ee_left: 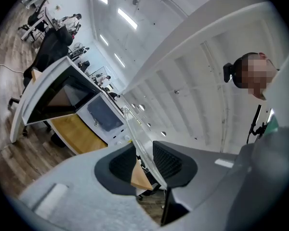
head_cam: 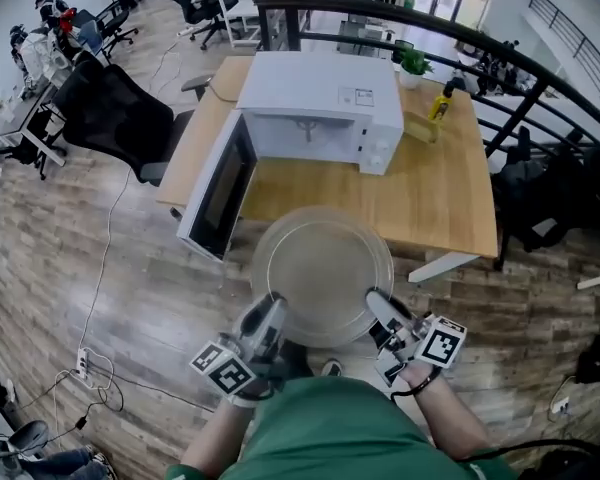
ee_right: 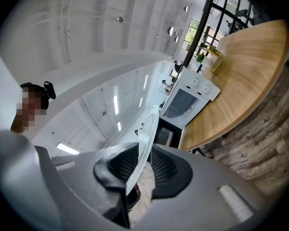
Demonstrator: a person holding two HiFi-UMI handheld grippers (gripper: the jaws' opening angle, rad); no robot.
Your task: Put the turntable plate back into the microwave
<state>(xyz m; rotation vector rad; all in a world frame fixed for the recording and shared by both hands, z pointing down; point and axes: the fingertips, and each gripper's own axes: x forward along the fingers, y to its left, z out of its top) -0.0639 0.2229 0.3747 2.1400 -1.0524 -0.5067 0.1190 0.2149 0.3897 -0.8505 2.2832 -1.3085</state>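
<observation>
In the head view, the glass turntable plate (head_cam: 322, 273) hangs level in the air over the wood-plank floor (head_cam: 100, 258), just short of the near edge of the wooden table (head_cam: 440, 198). The left tool (head_cam: 270, 313) grips its near-left rim and the right tool (head_cam: 380, 308) its near-right rim. On the table a white microwave (head_cam: 320, 108) stands with its door (head_cam: 220, 183) swung open to the left. A small potted plant (head_cam: 413, 65) and a yellow bottle (head_cam: 440, 103) stand at the table's far right. A black office chair (head_cam: 115, 113) stands left of the table, and a black railing (head_cam: 540, 78) curves behind it. A cable runs across the floor to a power strip (head_cam: 82, 363).

In the left gripper view, the tool's two pads are closed narrowly on the plate's edge. The open microwave and the table lie beyond, under ceiling lights.

In the right gripper view, the jaws likewise clamp the thin rim. The microwave front and the table top lie ahead, with tall windows behind.
</observation>
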